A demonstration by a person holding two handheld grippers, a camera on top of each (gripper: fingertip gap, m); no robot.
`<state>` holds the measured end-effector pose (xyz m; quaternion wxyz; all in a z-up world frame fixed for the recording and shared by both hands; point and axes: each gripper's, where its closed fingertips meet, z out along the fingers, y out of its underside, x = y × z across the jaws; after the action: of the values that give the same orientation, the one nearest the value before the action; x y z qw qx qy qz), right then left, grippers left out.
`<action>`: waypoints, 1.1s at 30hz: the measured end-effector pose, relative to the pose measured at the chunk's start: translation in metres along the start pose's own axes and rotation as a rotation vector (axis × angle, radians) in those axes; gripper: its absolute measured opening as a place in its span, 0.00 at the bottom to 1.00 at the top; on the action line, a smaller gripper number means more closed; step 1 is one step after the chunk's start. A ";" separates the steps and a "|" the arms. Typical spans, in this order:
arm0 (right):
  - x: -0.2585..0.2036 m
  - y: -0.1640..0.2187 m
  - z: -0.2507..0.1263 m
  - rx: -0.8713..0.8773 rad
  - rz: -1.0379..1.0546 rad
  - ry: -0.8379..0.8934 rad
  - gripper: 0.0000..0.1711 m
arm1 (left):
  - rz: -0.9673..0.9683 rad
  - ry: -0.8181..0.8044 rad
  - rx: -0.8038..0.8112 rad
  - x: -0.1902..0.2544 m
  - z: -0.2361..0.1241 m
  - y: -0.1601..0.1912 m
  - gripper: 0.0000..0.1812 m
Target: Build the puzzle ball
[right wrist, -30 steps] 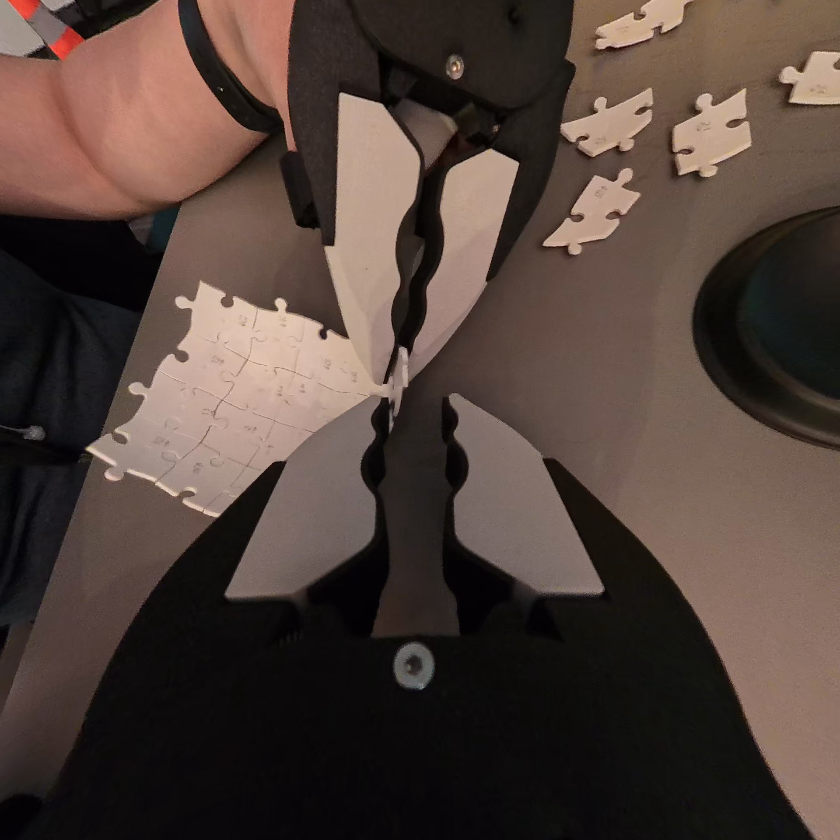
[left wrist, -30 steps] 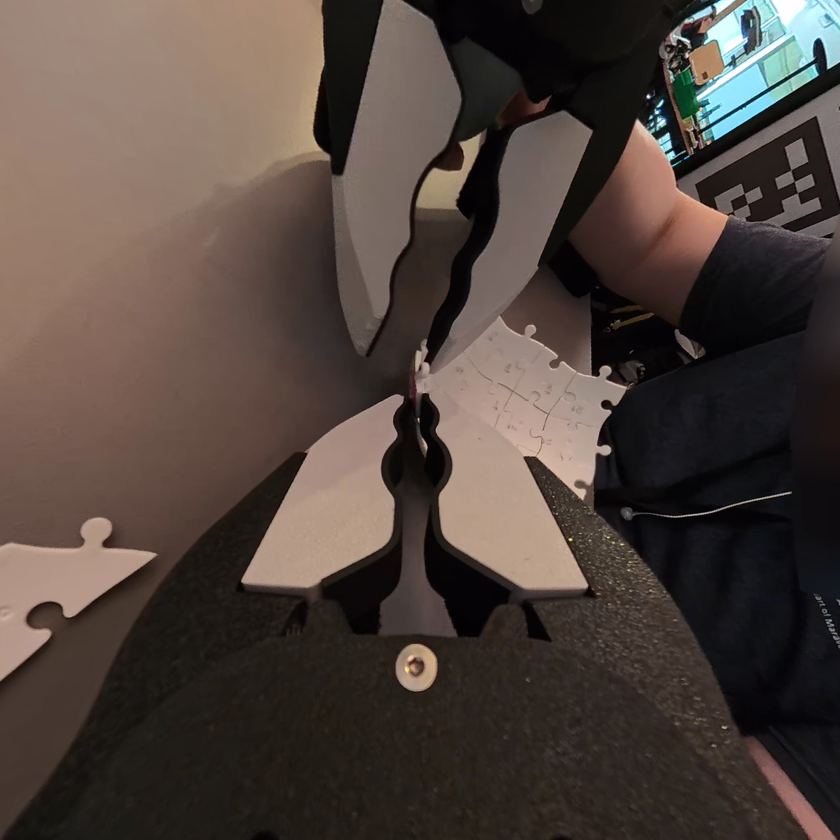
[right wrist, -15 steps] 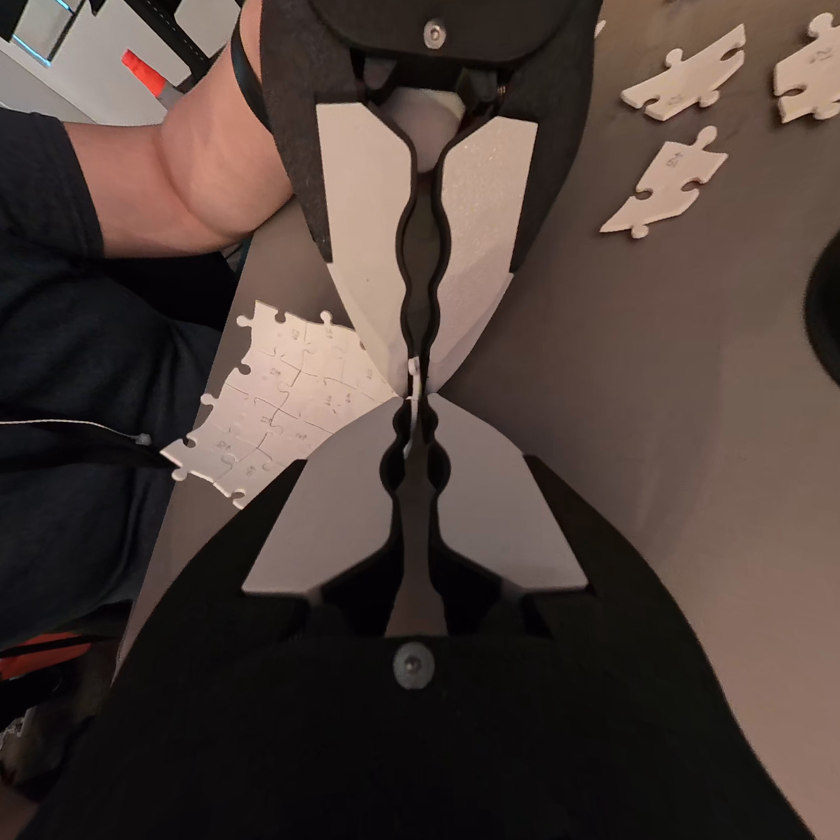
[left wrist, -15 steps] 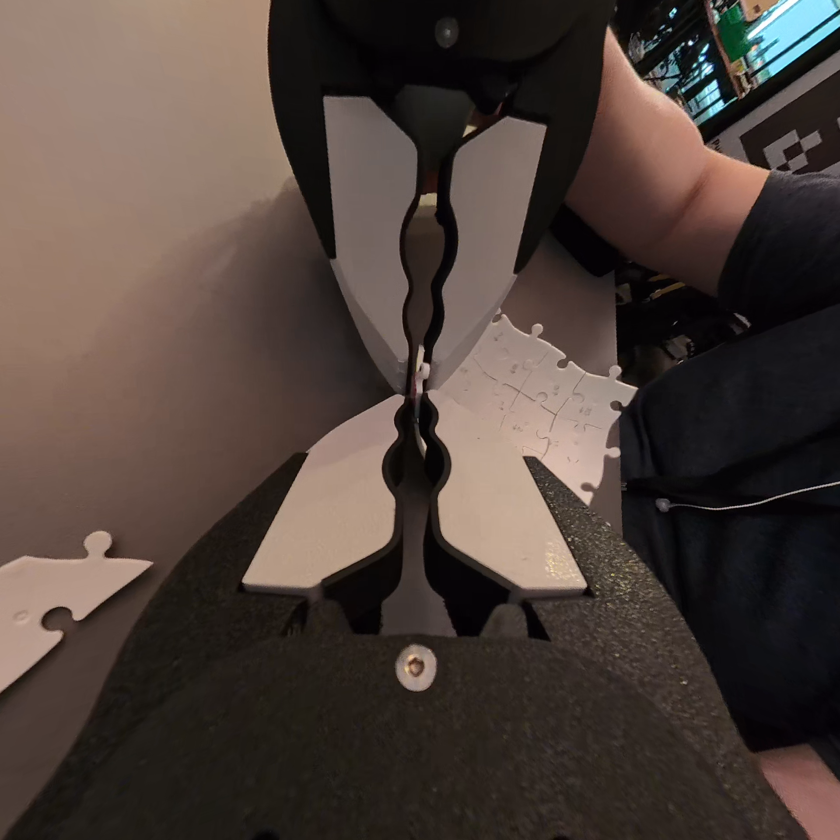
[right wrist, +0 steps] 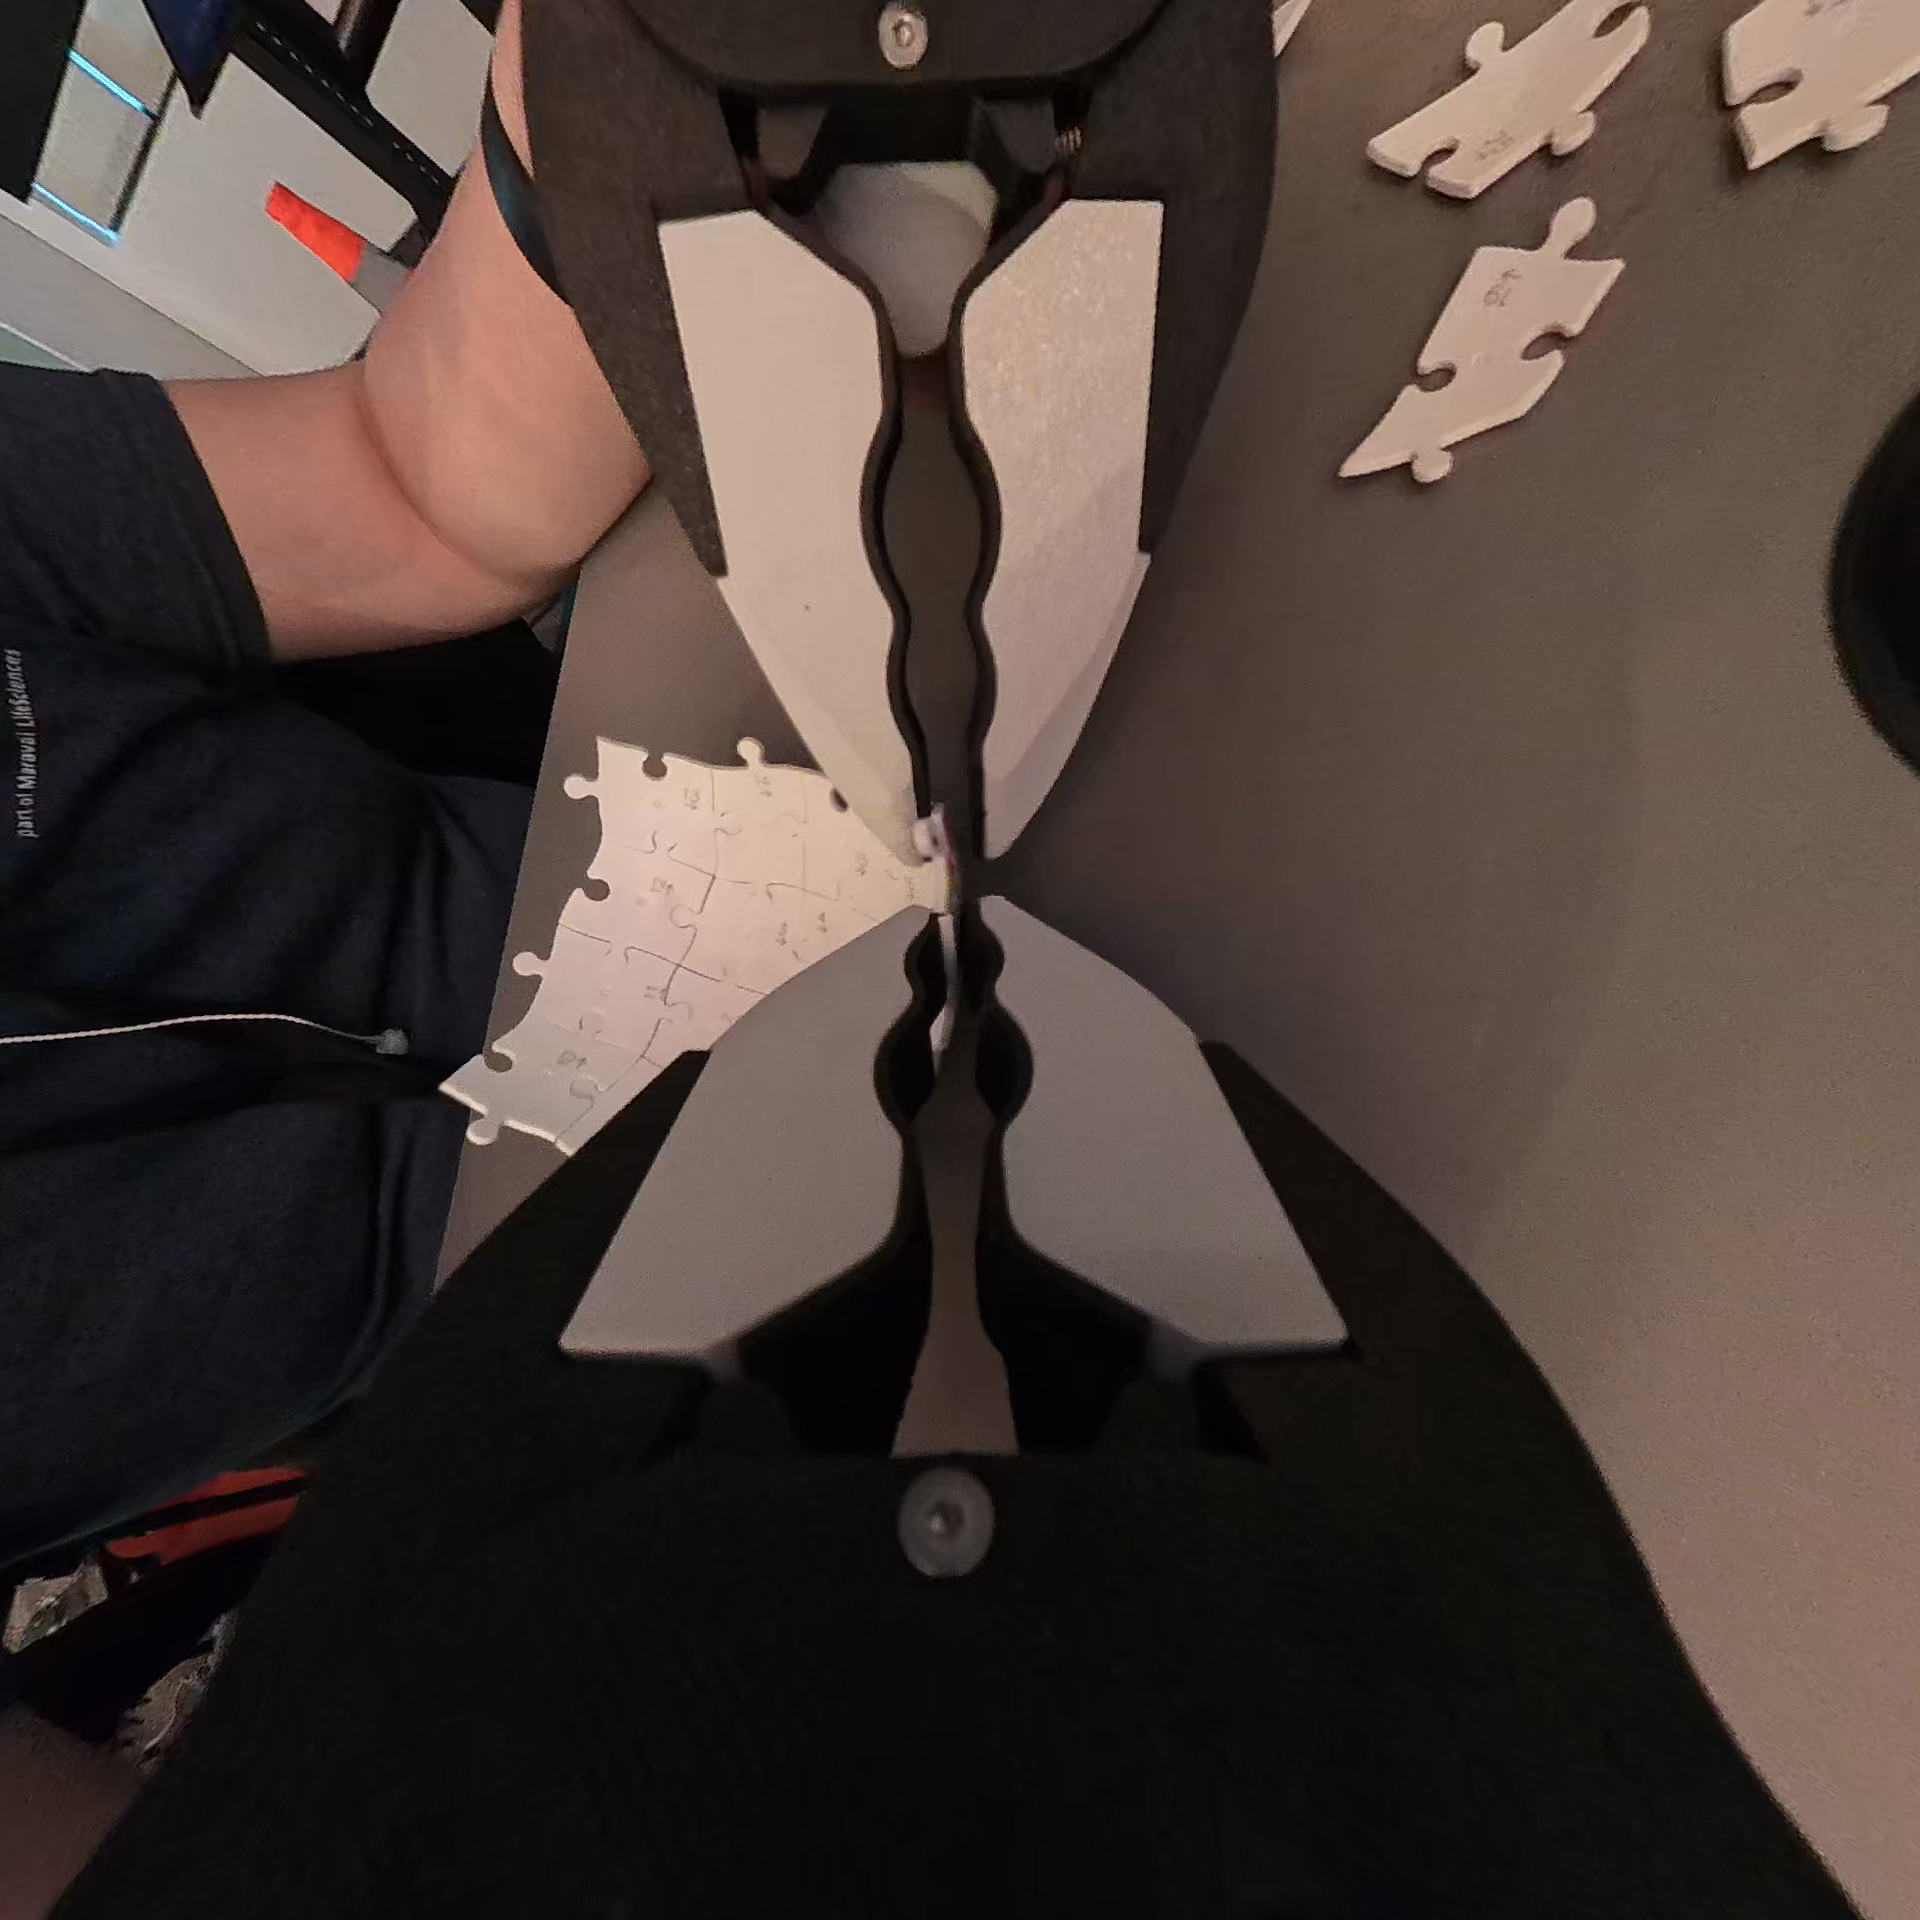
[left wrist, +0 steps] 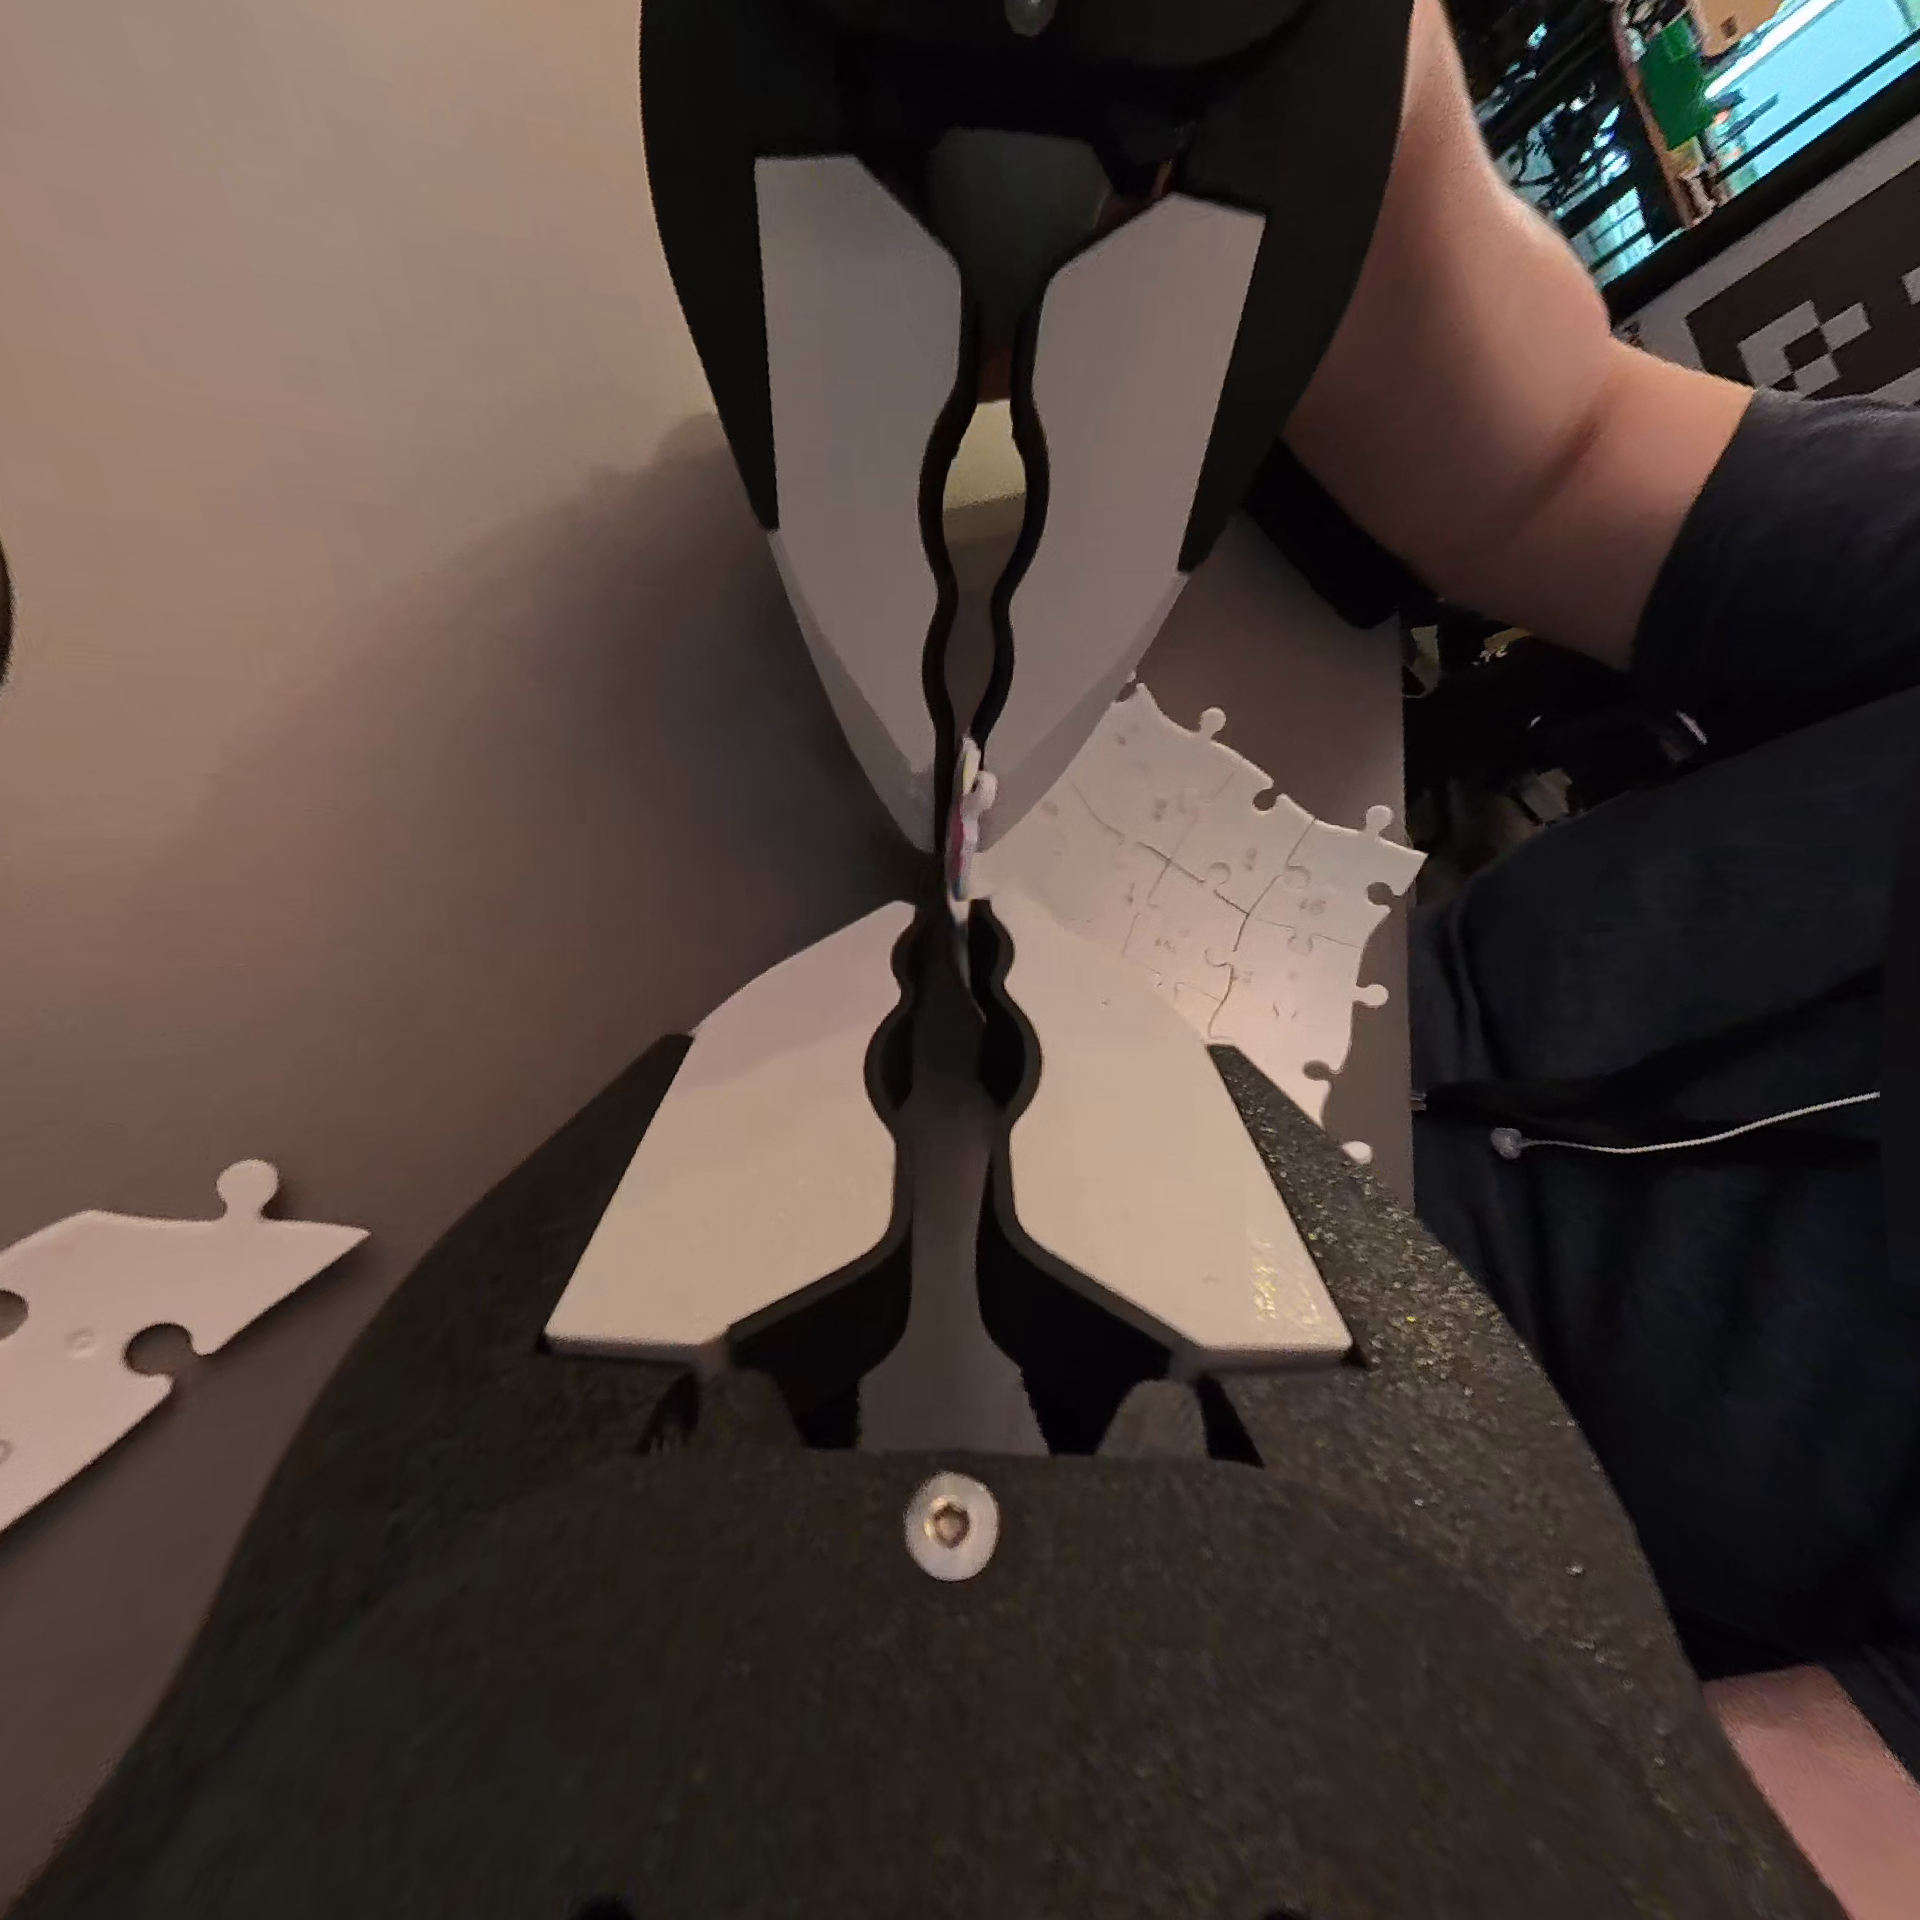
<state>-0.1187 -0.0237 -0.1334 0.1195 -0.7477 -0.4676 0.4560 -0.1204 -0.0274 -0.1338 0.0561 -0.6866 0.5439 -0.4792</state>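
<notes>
at centre frame in both wrist views the two grippers meet tip to tip above the grey table [right wrist: 1455, 935]. the left gripper [left wrist: 956, 920] is clenched on the edge of a small puzzle piece [left wrist: 966, 821], seen edge-on, and the right gripper [right wrist: 961, 920], coming in from 12 o'clock in the left view, is clamped on the same piece. at 9 o'clock of the tips in the right view lies the assembled puzzle sheet [right wrist: 686, 935], flat at the table's edge. loose pieces [right wrist: 1486, 343] lie toward 1 o'clock, and a dark round object [right wrist: 1881, 613] sits at 3 o'clock.
</notes>
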 end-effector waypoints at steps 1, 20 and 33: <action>0.000 0.001 0.000 0.001 0.001 -0.008 0.02 | 0.001 0.003 -0.002 0.000 0.001 0.000 0.04; 0.004 0.001 0.005 0.040 0.101 -0.059 0.02 | -0.023 -0.012 -0.031 -0.002 0.005 0.004 0.01; 0.003 0.005 0.008 -0.020 0.132 -0.005 0.02 | -0.021 -0.005 -0.059 -0.001 0.008 0.009 0.01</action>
<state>-0.1219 -0.0264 -0.1424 0.0806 -0.7770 -0.4219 0.4601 -0.1211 -0.0338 -0.1437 0.0323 -0.6949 0.5502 -0.4618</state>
